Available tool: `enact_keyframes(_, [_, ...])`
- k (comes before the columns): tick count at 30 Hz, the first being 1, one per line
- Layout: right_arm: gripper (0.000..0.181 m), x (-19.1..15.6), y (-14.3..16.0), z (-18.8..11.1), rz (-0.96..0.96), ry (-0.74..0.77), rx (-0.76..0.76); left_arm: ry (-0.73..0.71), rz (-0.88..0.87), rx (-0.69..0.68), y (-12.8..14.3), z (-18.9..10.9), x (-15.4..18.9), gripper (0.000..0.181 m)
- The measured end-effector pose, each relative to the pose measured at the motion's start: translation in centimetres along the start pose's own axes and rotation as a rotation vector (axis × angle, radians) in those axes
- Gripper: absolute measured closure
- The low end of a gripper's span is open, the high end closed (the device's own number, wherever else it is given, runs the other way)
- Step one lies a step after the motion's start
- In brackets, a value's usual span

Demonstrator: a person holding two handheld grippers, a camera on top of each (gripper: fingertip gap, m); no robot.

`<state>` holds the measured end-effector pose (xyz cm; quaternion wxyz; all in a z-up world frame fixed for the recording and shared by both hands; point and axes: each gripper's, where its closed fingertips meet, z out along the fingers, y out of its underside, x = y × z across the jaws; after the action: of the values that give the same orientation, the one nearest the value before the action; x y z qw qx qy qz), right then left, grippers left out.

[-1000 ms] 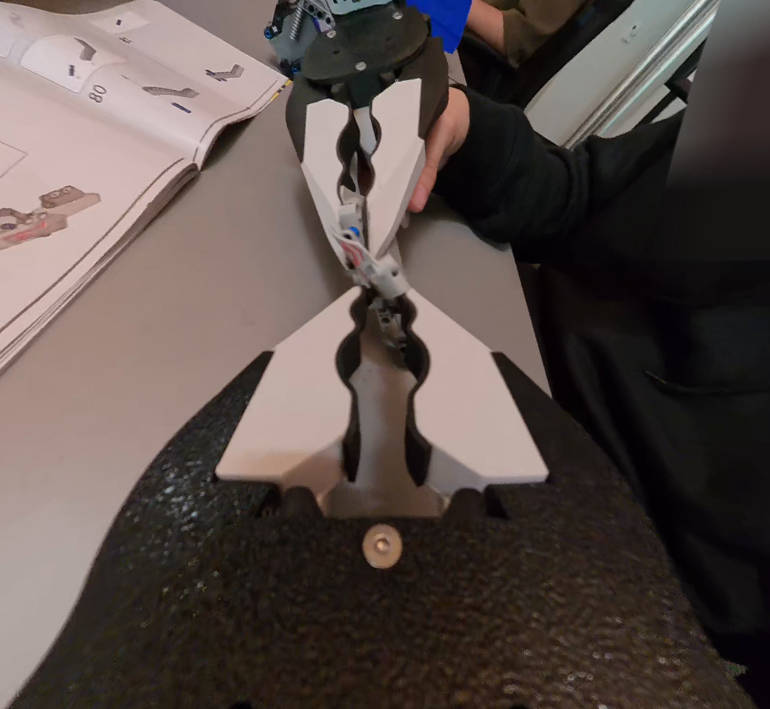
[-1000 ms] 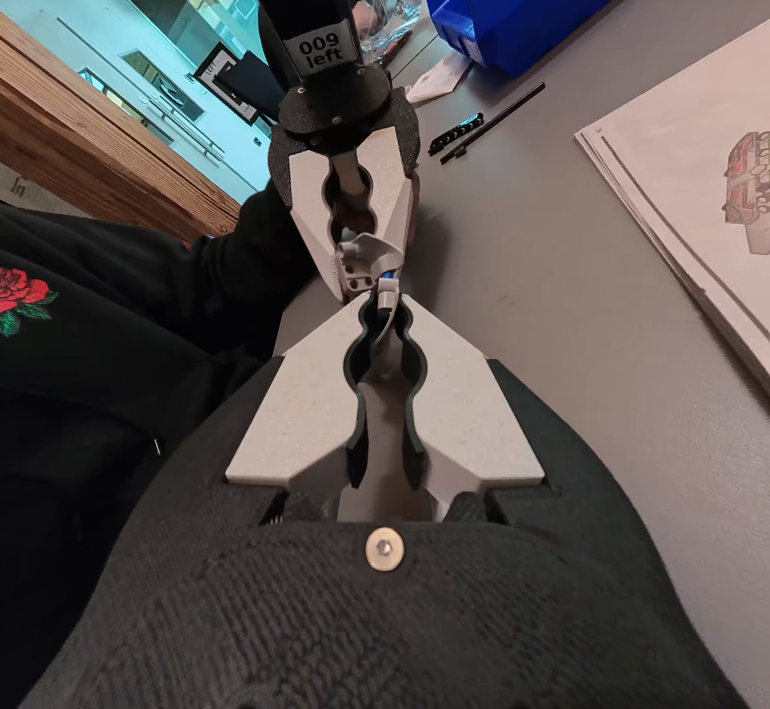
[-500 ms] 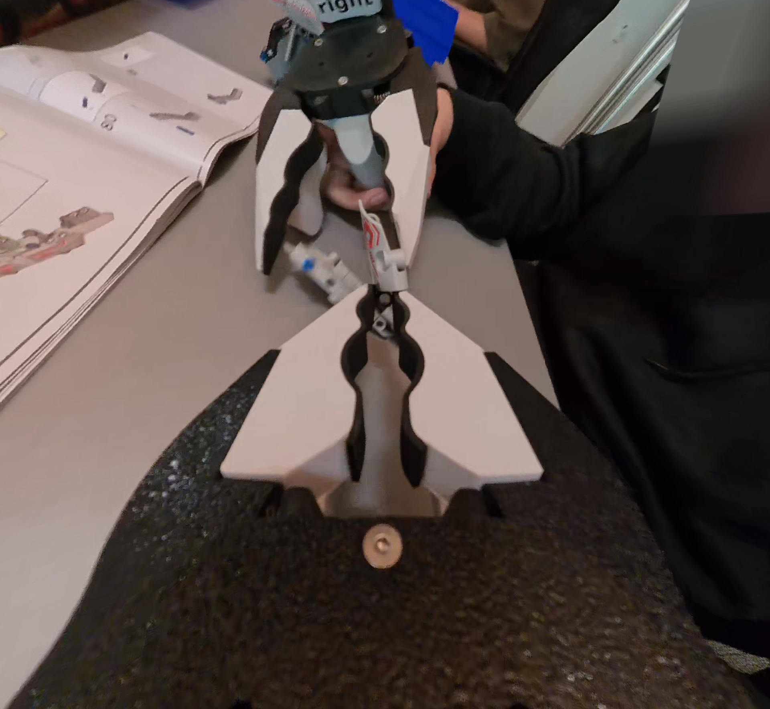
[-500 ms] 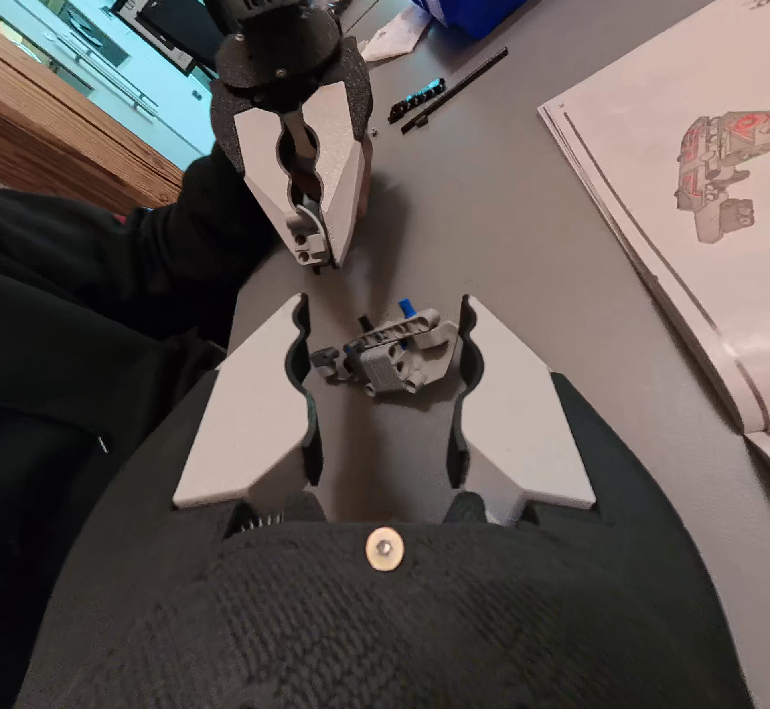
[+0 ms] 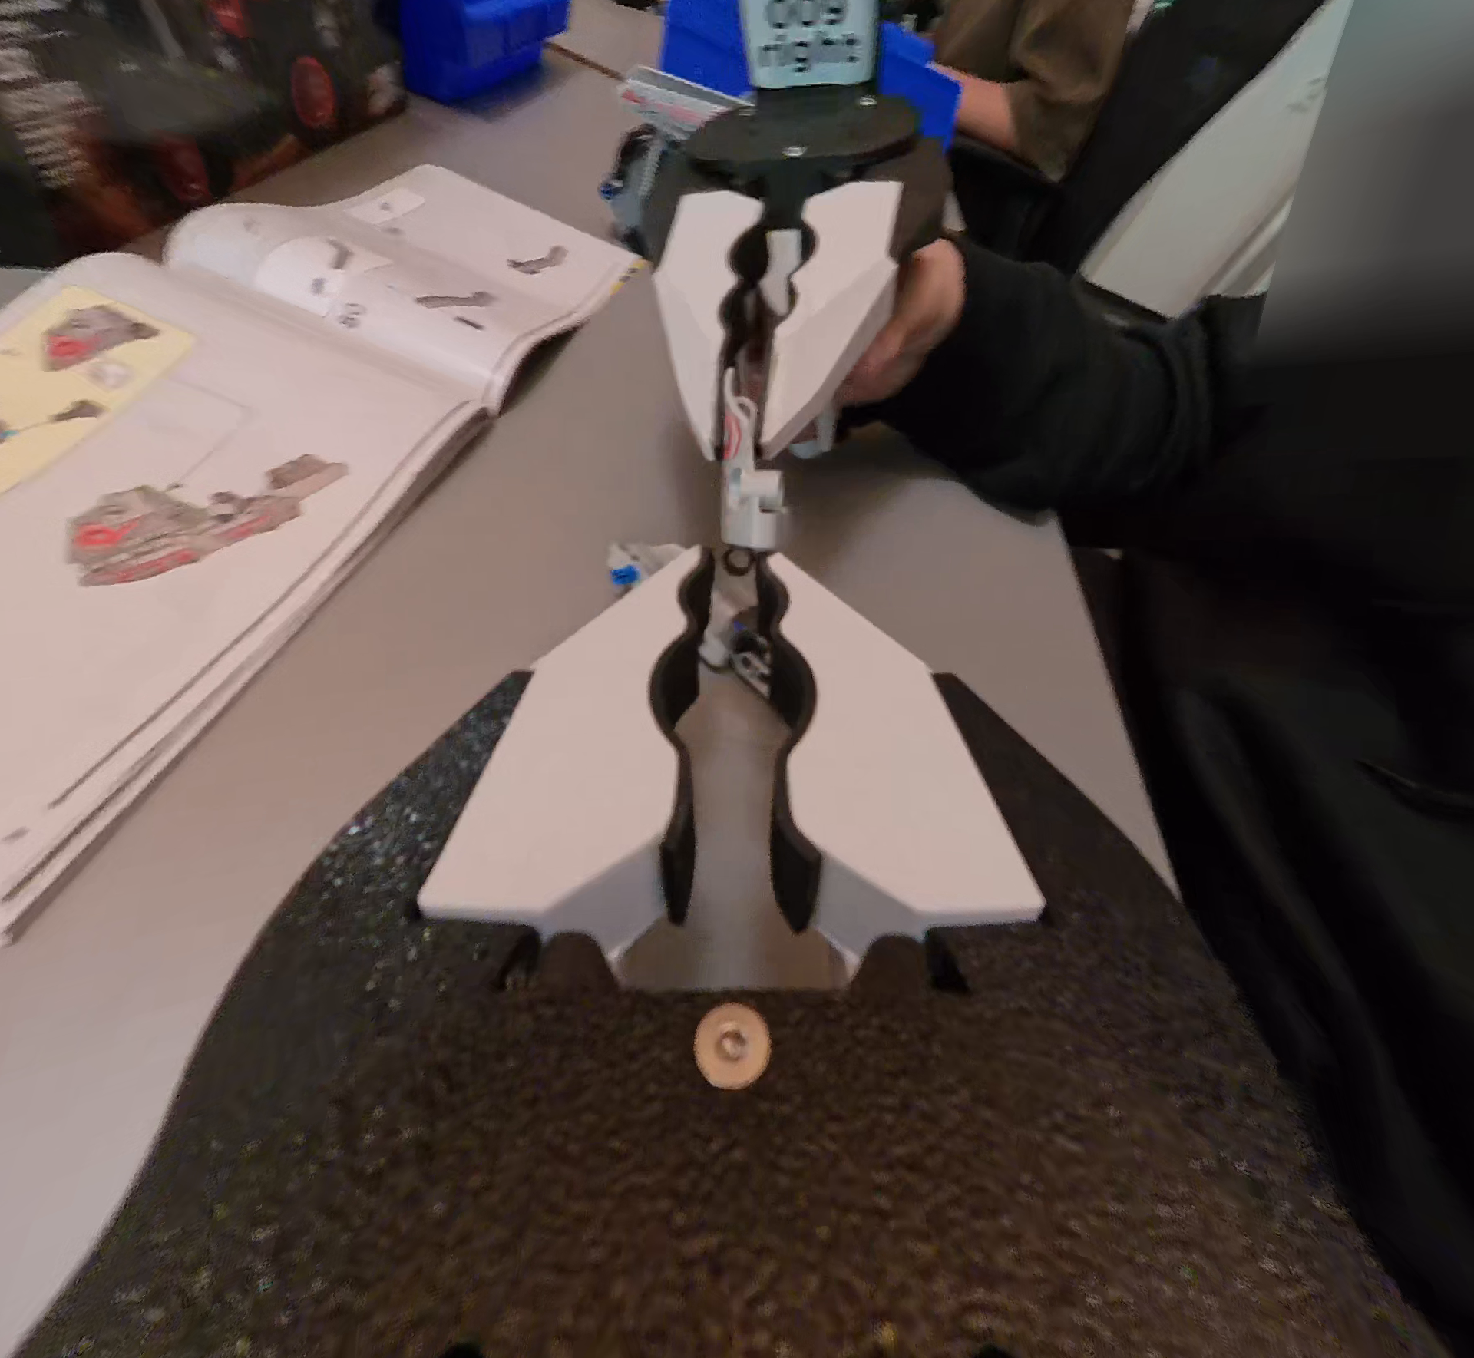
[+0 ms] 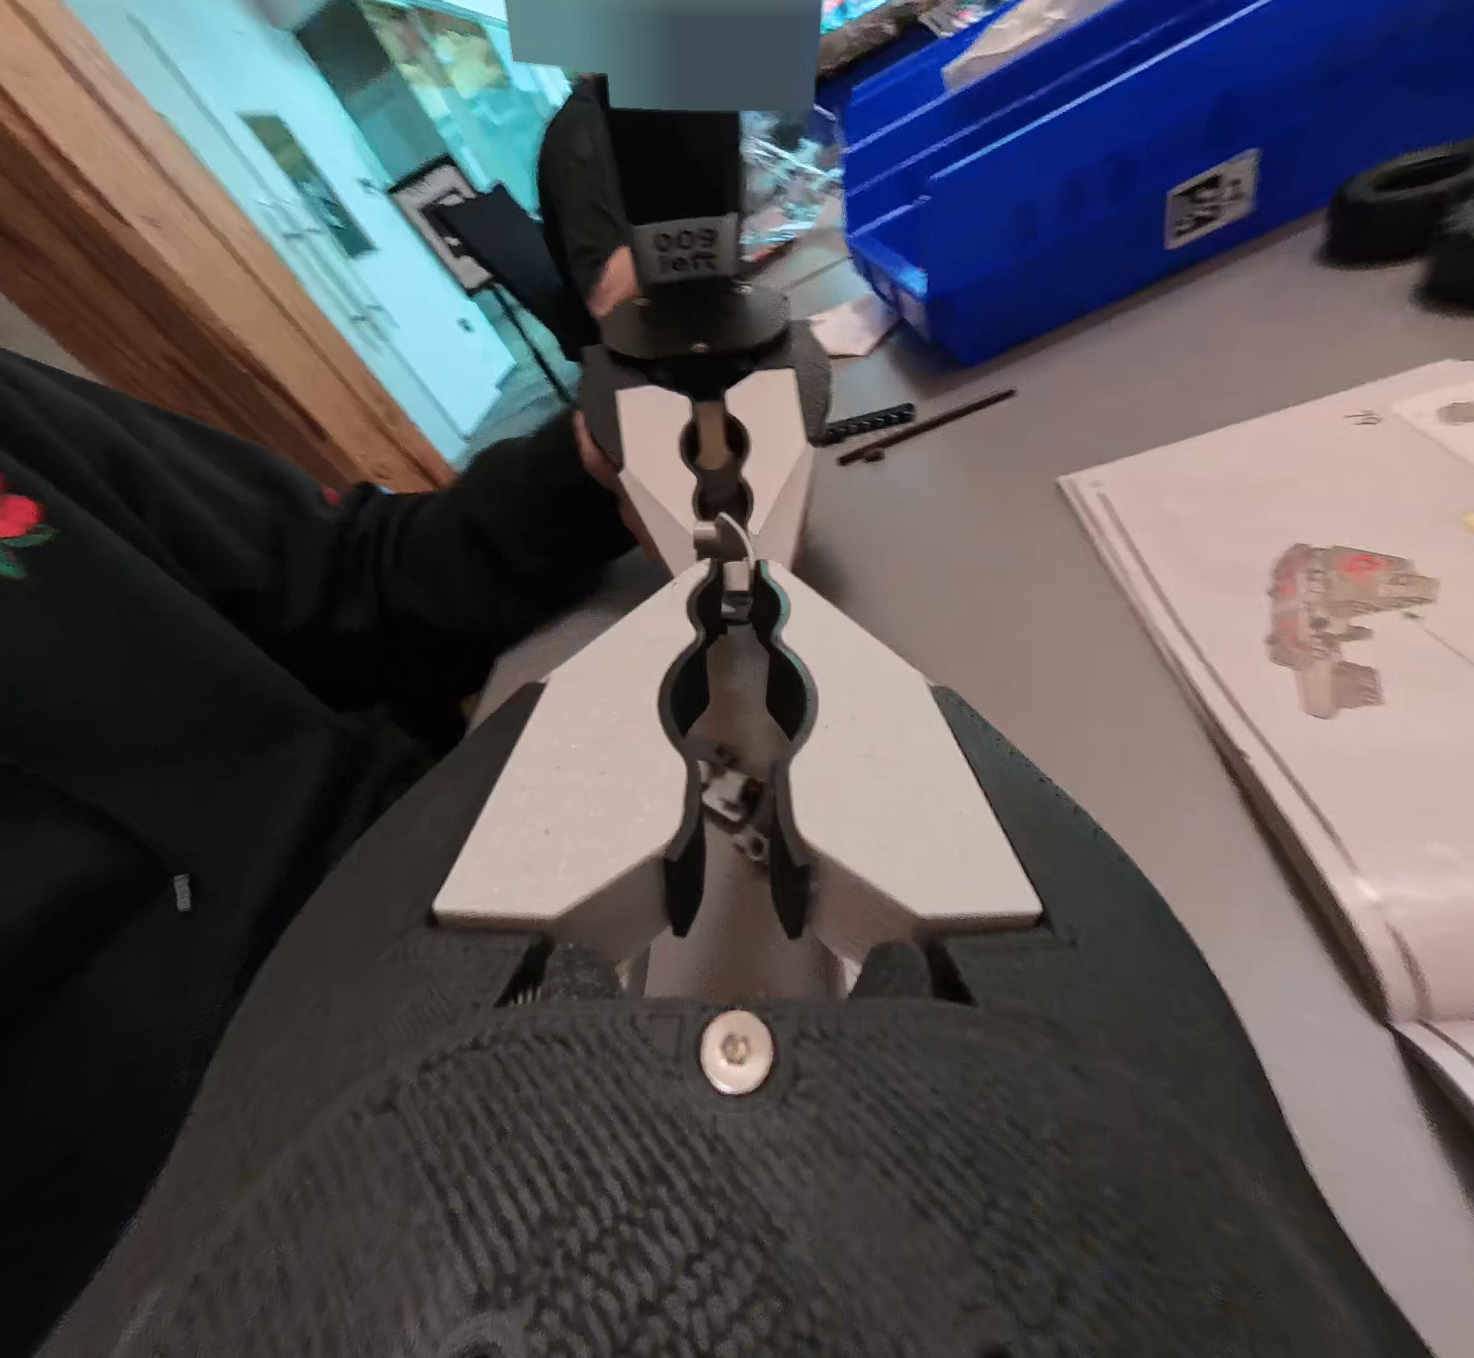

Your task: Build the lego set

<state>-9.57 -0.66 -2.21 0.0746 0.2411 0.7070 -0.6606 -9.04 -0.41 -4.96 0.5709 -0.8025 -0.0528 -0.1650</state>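
Note:
A small grey and white lego piece (image 5: 748,506) with a red marking hangs above the grey table (image 5: 399,682) between my two grippers, which face each other tip to tip. My left gripper (image 5: 738,562) is shut on its near end. My right gripper (image 5: 738,446) is shut on its far end. In the right wrist view the piece (image 6: 730,586) sits in my right gripper (image 6: 730,574), with the left gripper (image 6: 718,542) just beyond it. A grey sub-assembly with blue pins (image 5: 630,562) lies on the table under the tips; it also shows through the right jaws (image 6: 730,793).
An open instruction booklet (image 5: 239,402) lies left of the grippers, on the right in the right wrist view (image 6: 1316,642). Blue bins (image 6: 1117,147), black tyres (image 6: 1404,203) and black rods (image 6: 917,426) are further back. A part-built model (image 5: 638,163) stands behind the right gripper. My two grippers' fingertips are within a few centimetres of each other.
My right gripper, open half a second ago after dropping the grey sub-assembly on the table, has shut on the piece held by my left gripper. Both grippers rose above the table.

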Motion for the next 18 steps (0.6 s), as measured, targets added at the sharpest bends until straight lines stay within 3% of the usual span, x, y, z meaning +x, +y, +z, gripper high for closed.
enact_keyframes(2, [0.176, 0.7, 0.0, -0.2, 0.002, 0.055, 0.0, -0.024, 0.004, 0.018, -0.3, -0.2, -0.3, 0.156])
enact_keyframes(5, [0.176, 1.2, 0.7, -0.1, 0.014, 0.085, -0.042, -0.003, -0.01, 0.075, -1.2, -0.3, 0.0, 0.154])
enact_keyframes(9, [0.176, 0.8, 1.2, 0.6, -0.013, 0.089, -0.085, -0.01, -0.013, 0.071, -1.2, -0.2, 0.0, 0.176])
enact_keyframes(14, [0.176, 0.9, 1.3, 0.6, -0.012, 0.105, -0.093, -0.038, -0.026, 0.056, -1.2, -0.1, -0.3, 0.181])
enact_keyframes(18, [0.167, 1.7, 2.5, -1.0, 0.055, 0.189, -0.199, -0.114, -0.045, -0.069, 0.5, 0.2, -1.2, 0.181])
